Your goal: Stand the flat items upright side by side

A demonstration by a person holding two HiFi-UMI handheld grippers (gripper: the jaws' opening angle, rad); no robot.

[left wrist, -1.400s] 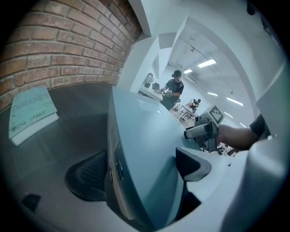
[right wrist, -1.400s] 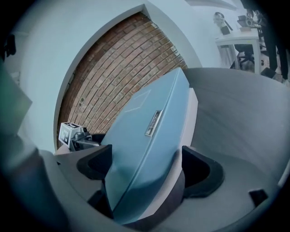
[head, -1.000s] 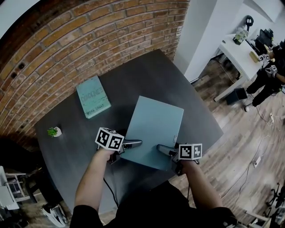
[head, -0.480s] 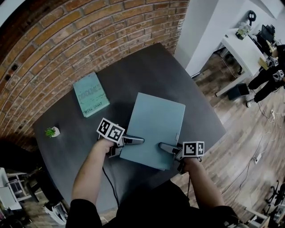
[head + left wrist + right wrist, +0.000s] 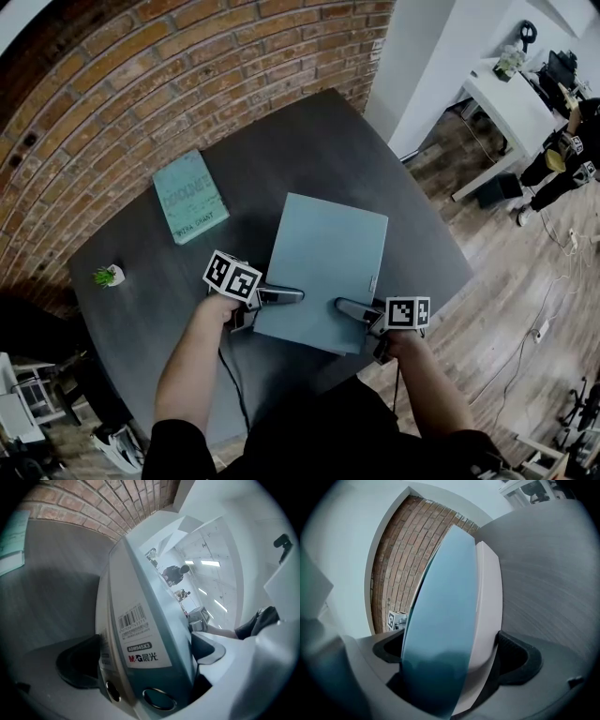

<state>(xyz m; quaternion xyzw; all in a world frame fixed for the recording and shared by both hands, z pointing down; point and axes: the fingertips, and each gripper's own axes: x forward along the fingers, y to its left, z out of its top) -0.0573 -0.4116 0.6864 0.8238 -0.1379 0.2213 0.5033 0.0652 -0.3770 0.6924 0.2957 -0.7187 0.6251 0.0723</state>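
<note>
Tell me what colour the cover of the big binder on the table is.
Plain light teal-blue; the binder shows best in the head view.

Left gripper (image 5: pixel 145 660), jaws opening round the binder (image 5: pixel 140 583): its spine label (image 5: pixel 138 637) reads "ADM945X3" and "M&G晨光" under a barcode (image 5: pixel 132 618). Far beyond the gripper, the book's (image 5: pixel 190 196) cover print stays unreadable.

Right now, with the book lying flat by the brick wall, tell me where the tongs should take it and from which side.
Grip the book at its near short edge, coming in low from the person's side. It lies flat on the table, its far end toward the brick wall, and that near edge faces bare tabletop. A jaw would likely have to slip under it.
</note>
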